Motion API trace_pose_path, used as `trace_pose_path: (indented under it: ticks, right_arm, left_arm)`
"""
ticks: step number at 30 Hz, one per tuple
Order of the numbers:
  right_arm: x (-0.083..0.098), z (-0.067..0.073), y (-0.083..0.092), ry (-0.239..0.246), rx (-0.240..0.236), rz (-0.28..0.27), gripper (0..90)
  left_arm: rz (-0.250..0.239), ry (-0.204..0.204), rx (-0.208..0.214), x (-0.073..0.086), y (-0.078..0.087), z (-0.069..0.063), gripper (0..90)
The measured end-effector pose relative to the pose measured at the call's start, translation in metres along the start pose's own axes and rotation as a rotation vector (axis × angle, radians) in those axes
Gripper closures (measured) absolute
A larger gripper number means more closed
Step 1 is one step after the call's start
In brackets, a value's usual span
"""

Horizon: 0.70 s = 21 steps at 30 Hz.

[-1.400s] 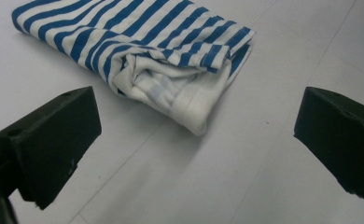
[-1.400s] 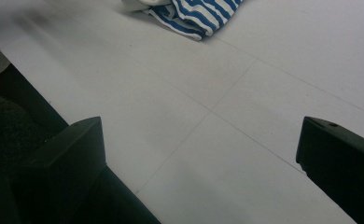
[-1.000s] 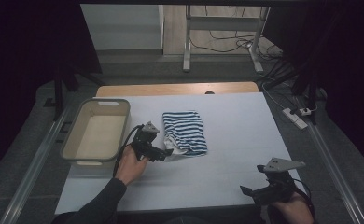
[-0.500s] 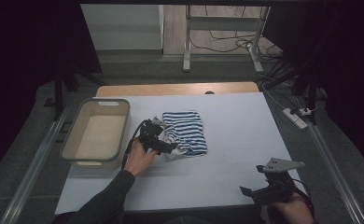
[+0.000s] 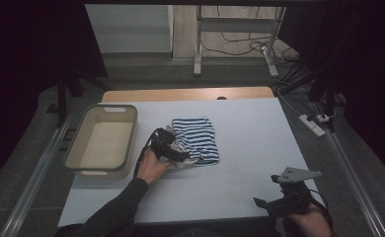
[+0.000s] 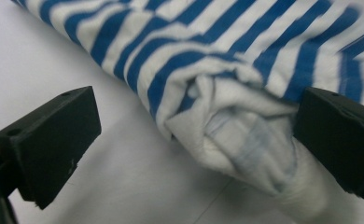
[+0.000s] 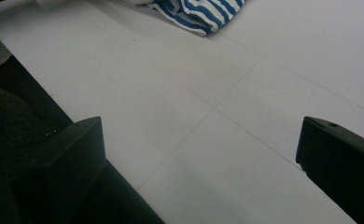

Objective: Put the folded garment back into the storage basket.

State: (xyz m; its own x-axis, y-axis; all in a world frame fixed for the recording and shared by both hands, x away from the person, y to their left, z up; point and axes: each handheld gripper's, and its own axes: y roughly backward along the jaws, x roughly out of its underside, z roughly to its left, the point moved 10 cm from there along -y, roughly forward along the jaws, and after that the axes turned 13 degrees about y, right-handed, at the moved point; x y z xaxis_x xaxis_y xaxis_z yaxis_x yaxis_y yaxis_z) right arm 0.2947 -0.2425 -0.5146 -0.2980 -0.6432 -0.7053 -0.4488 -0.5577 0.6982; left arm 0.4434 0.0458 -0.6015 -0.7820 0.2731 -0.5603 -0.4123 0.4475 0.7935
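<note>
A folded blue-and-white striped garment [image 5: 197,139] lies near the middle of the white table [image 5: 250,128]. My left gripper [image 5: 176,154] is at its left edge, open. In the left gripper view the two black jaws stand wide apart on either side of a bunched white fold of the striped garment [image 6: 227,112]. My right gripper [image 5: 265,203] rests open at the table's front right edge, over bare table. The right gripper view looks across the table top to the striped garment [image 7: 199,11] far off.
A beige rectangular basket [image 5: 101,143] stands empty at the left of the table. A wooden strip [image 5: 190,94] runs along the table's far edge. Cables and a power strip [image 5: 311,123] lie on the floor at the right.
My left gripper has moved right, up to the garment's left edge, with its jaws now around a fold. The right gripper has stayed put.
</note>
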Motion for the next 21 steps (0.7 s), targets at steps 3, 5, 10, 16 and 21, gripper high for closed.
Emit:
trace_pose_path:
  ticks: [3, 5, 10, 16, 21]
  right_arm:
    - [0.000, 0.000, 0.000, 0.002, 0.000, 0.000, 1.2]
    - [0.000, 0.000, 0.000, 0.003, 0.001, 0.002, 1.2]
    - [0.000, 0.001, 0.000, 0.009, 0.000, 0.005, 1.2]
    - [0.000, 0.002, -0.001, 0.014, -0.001, 0.010, 1.2]
    - [0.000, 0.002, -0.001, 0.024, -0.002, 0.013, 1.3]
  left_arm:
    - [0.011, 0.004, -0.003, 0.003, -0.005, 0.002, 0.0]
    - [0.016, 0.010, -0.001, 0.005, -0.007, 0.003, 0.0]
    - [0.019, 0.034, 0.030, 0.008, -0.010, 0.003, 1.2]
    - [0.031, 0.015, 0.064, 0.009, -0.005, -0.005, 19.3]
    - [0.049, 0.038, 0.071, 0.009, -0.002, -0.008, 36.7]
